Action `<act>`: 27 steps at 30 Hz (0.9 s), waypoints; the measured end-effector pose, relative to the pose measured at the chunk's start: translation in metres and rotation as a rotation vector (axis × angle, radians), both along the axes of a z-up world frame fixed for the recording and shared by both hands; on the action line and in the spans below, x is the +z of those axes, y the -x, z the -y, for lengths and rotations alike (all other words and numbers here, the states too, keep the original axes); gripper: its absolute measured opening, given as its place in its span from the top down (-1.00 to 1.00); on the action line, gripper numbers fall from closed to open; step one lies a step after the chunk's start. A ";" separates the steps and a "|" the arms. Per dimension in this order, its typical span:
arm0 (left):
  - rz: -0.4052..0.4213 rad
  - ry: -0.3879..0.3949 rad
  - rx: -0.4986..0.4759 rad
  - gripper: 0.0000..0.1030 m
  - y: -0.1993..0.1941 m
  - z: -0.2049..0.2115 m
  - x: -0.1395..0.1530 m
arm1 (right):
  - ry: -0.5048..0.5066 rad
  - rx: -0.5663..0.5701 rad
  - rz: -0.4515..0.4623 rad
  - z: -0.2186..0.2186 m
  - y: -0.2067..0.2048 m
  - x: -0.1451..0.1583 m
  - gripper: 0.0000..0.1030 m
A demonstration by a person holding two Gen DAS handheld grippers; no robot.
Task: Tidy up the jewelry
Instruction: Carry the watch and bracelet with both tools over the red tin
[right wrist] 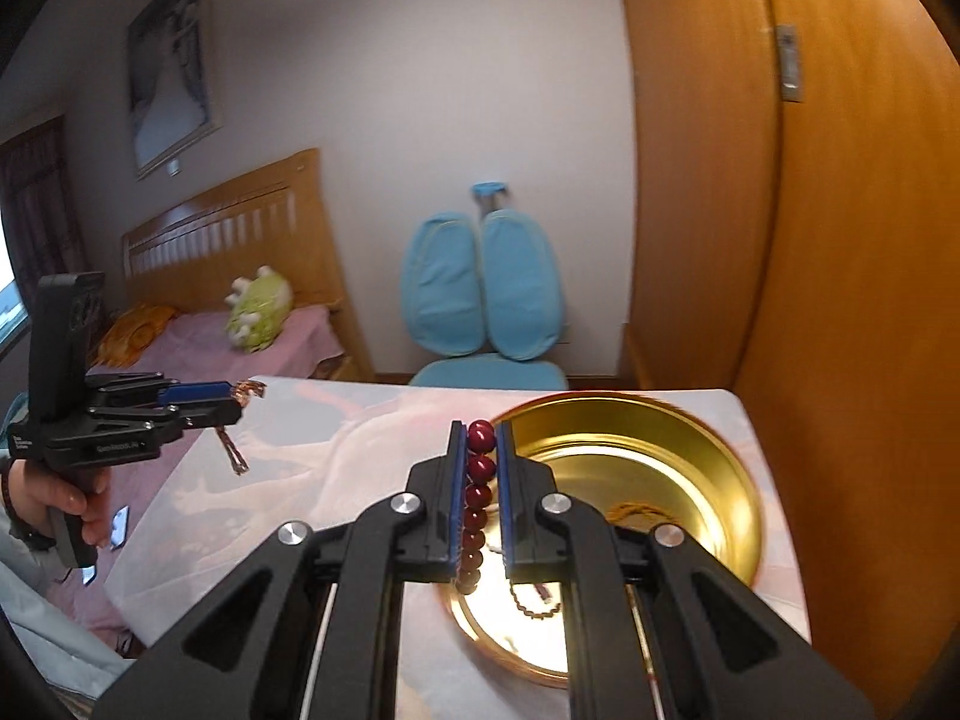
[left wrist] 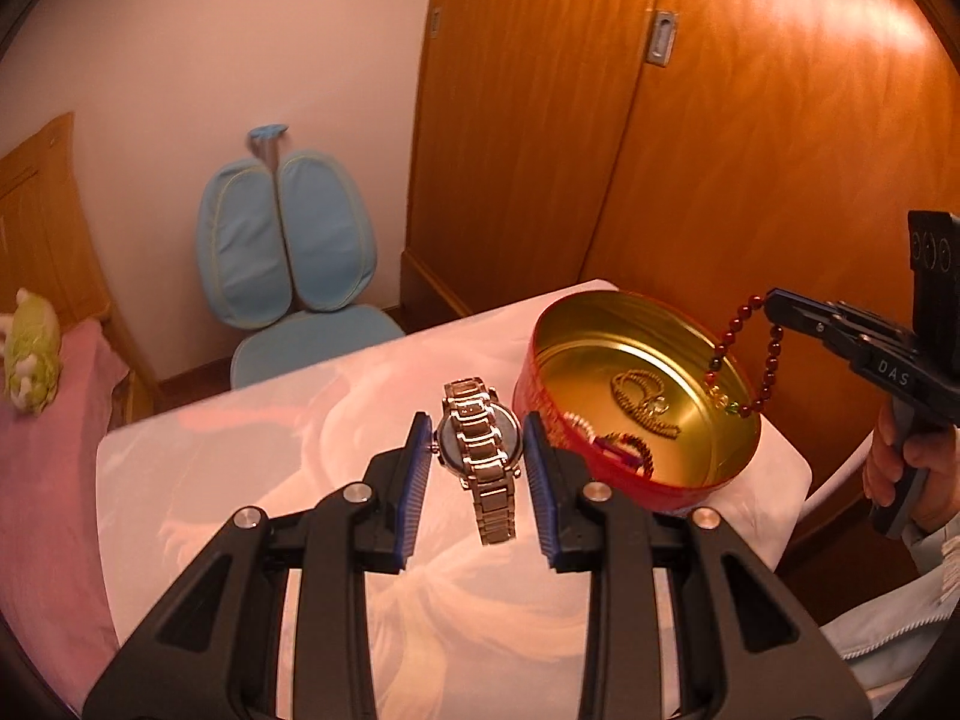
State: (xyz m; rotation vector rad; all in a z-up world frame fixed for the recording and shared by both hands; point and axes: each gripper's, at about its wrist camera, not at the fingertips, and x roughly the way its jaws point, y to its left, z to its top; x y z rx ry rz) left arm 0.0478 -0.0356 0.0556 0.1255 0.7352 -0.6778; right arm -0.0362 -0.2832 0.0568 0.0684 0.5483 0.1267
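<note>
My left gripper (left wrist: 478, 441) is shut on a silver metal watch (left wrist: 478, 450), its pads on the case sides, held above the table; the band hangs down. From the right wrist view the left gripper (right wrist: 231, 399) holds the watch (right wrist: 231, 450) at the table's left edge. My right gripper (right wrist: 480, 441) is shut on a dark red bead bracelet (right wrist: 477, 495) over the round red tin (left wrist: 600, 468) with its gold inside (right wrist: 708, 456). In the left wrist view the bracelet (left wrist: 771, 354) dangles from the right gripper (left wrist: 771, 303) above the tin's right rim. A gold chain (left wrist: 645, 399) and a purple piece (left wrist: 621, 450) lie inside.
The white patterned table (left wrist: 300, 480) stands beside a wooden wardrobe (left wrist: 720, 120). A blue chair (left wrist: 288, 276) is behind the table. A pink bed (right wrist: 198, 342) with a green plush toy (right wrist: 258, 306) lies at the left.
</note>
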 end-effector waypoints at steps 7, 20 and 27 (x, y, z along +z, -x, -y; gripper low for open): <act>0.028 -0.004 -0.118 0.39 -0.011 0.050 0.018 | -0.004 -0.130 -0.008 0.037 0.008 -0.004 0.79; -0.085 -0.181 -0.293 0.39 -0.043 0.168 -0.028 | -0.094 -0.238 -0.194 0.089 -0.022 -0.043 0.79; -0.179 -0.314 -0.344 0.39 -0.060 0.209 -0.073 | -0.099 -0.144 -0.298 0.079 -0.054 -0.065 0.79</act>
